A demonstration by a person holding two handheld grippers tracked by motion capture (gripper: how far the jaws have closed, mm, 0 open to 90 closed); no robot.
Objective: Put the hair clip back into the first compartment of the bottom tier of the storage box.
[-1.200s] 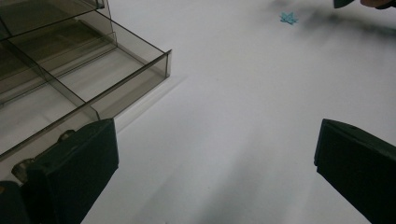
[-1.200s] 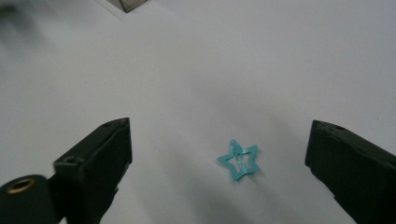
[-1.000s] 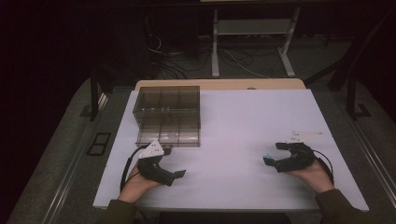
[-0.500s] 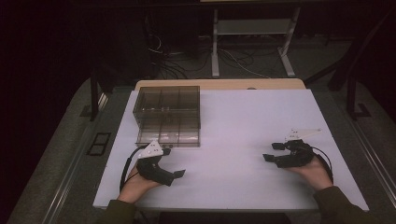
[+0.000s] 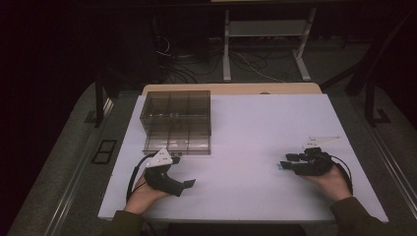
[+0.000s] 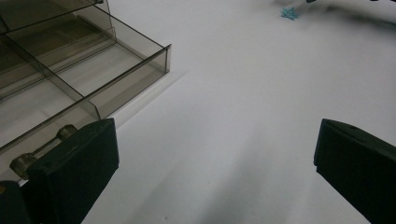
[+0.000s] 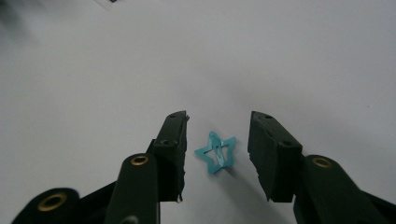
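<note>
White table (image 5: pixel 255 132); right claw (image 7: pixel 217 135) partly open around teal star clip (image 7: pixel 215 152), untouched; left claw (image 6: pixel 215 154) wide open, empty

star clip (image 7: pixel 216 152) | teal, open outline | flat on white table (image 7: pixel 303 56)

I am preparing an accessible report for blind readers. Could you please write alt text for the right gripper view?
A small teal star-shaped hair clip lies on a white table, in the gap between the two black jaws of the right gripper, which stand apart on either side of it without touching it.
</note>
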